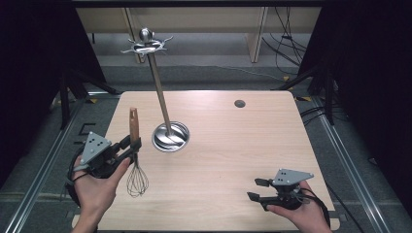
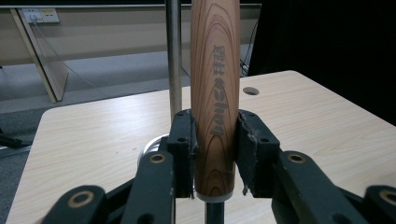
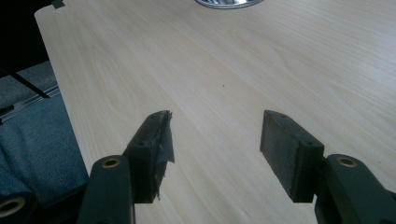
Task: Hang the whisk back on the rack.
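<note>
A whisk with a wooden handle point(image 1: 133, 122) and wire head point(image 1: 137, 181) stands upright at the table's left, wires hanging downward over the tabletop. My left gripper point(image 1: 134, 144) is shut on the handle point(image 2: 215, 102), low on it, near the metal collar. A tall metal utensil stand point(image 1: 158, 87) rises from its round steel base point(image 1: 170, 136) just right of the whisk, with hooks at its top point(image 1: 145, 44); its pole point(image 2: 173, 56) shows behind the handle. My right gripper point(image 1: 256, 189) is open near the front right of the table, nothing between its pads point(image 3: 289, 149).
The light wooden table point(image 1: 233, 145) has a small round cable hole point(image 1: 239, 103) at the back right. Dark curtains flank both sides, and cables lie on the floor behind. The stand's base edge point(image 3: 229, 3) shows far ahead of the right gripper.
</note>
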Available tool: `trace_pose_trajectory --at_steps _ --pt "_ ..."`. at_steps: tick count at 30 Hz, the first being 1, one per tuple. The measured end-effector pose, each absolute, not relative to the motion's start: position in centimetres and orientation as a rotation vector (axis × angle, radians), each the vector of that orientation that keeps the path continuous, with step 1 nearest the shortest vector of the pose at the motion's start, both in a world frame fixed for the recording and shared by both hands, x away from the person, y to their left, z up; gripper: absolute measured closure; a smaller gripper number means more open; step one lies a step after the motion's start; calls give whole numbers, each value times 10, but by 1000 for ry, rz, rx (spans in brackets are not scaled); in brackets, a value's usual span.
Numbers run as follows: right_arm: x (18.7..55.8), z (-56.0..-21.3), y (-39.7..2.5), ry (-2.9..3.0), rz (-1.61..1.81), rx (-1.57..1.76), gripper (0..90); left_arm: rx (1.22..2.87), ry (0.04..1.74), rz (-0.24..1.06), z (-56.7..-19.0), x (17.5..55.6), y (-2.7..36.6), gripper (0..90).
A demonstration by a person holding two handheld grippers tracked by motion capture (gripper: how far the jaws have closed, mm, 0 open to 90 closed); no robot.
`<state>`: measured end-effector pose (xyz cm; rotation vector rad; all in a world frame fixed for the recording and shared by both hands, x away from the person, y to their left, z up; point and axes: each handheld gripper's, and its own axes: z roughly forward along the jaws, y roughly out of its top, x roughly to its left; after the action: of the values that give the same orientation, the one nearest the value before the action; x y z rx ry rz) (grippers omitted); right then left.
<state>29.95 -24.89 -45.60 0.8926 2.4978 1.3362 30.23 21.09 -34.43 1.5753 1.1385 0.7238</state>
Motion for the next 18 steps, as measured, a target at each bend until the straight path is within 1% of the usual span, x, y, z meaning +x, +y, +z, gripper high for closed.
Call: trace_pose_trajectory --at_steps 7,14,18 --pt "299 -456 -249 2500 1334 905 434 1577 1149 727 -344 307 211 679" --pt "300 -456 -249 2501 1337 894 434 1543 1136 783 -341 312 211 679" --pt "299 -456 -249 2503 1338 911 433 1540 1136 781 -341 314 210 679"
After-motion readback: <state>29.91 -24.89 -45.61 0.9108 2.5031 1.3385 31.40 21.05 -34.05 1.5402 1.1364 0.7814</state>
